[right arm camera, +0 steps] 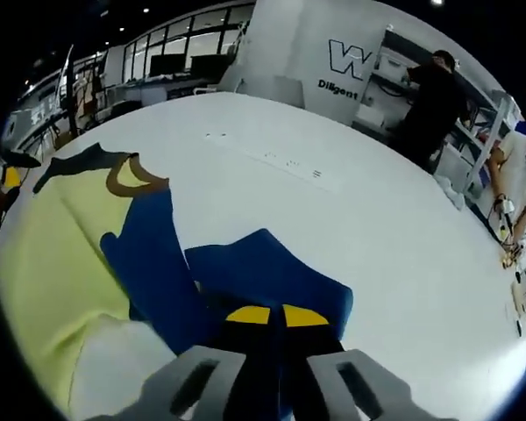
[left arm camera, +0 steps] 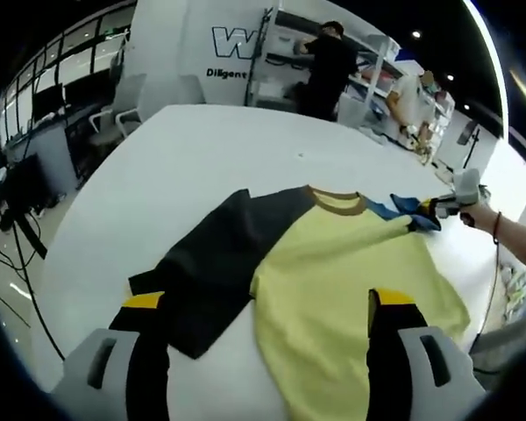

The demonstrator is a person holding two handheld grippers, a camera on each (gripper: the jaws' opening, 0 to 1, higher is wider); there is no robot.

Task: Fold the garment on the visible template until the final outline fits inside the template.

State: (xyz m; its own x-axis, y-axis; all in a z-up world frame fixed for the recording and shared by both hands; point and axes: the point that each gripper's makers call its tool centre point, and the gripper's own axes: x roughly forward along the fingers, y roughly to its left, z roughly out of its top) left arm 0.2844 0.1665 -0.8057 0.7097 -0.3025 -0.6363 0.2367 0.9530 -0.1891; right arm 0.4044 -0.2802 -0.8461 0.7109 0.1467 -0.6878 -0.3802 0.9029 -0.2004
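left gripper view shows your left gripper (left arm camera: 267,324) spread wide, empty, over one shirt (left arm camera: 333,281) on the table (left arm camera: 210,158). your right gripper (right arm camera: 265,317) pinches its blue sleeve (right arm camera: 263,276); one person (left arm camera: 326,66) stands behind.

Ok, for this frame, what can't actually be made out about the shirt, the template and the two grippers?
- Template: no outline can be made out on the white table in either view; the shirt may cover it.
- Shirt hem: left gripper view, cut off by the bottom edge and hidden behind the left gripper.
- Blue sleeve: right gripper view, its end hidden under the right gripper.
- Small marks on the table: right gripper view, too small to read.
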